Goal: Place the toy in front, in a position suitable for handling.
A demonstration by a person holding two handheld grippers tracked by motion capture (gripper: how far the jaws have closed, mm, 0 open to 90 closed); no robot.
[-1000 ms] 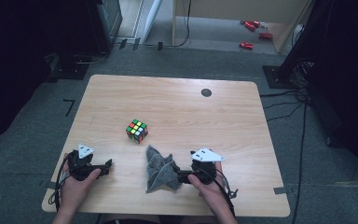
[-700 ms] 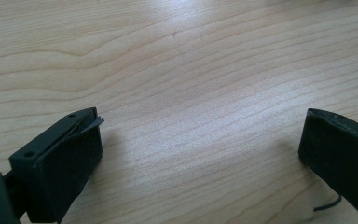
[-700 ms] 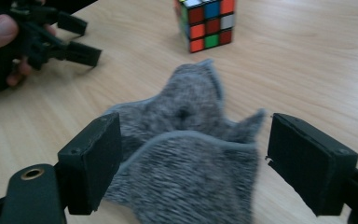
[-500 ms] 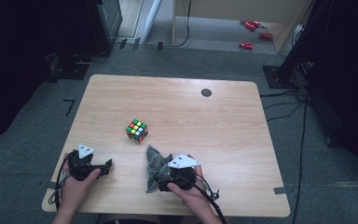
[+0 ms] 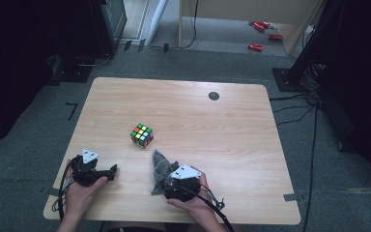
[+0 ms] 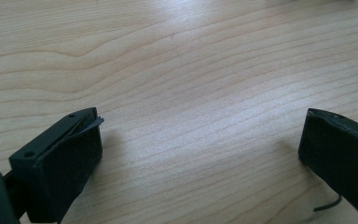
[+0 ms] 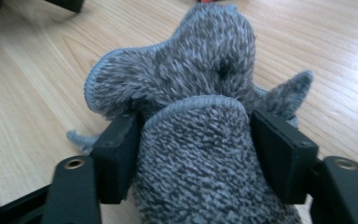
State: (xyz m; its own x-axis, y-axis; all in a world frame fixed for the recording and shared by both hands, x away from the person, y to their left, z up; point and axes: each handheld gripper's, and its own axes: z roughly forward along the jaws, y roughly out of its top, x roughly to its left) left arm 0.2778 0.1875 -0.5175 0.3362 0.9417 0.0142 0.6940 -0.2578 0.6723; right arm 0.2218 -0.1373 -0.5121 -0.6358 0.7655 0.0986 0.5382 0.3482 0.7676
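Note:
A crumpled grey fuzzy cloth [image 5: 160, 163] lies near the table's front edge, right of the middle. My right gripper [image 5: 165, 181] is low over its near end. In the right gripper view a fold of the cloth [image 7: 191, 70] bulges between the jaws, and both pads [image 7: 121, 140] press its sides; the jaws have just been closing on it, so my right gripper [image 7: 193, 126] is shut on the cloth. At the front left, my left gripper [image 5: 111, 170] rests, and in its own view it [image 6: 203, 135] is wide open over bare wood.
A colourful puzzle cube [image 5: 142, 135] stands on the wooden table [image 5: 232, 130] just behind the cloth, left of centre. A small dark round spot [image 5: 214, 95] sits near the far edge. Cables and dark stands ring the floor around the table.
My right hand has slid left and down onto the cloth's near end, and its jaws have narrowed around a fold. The left hand has not moved.

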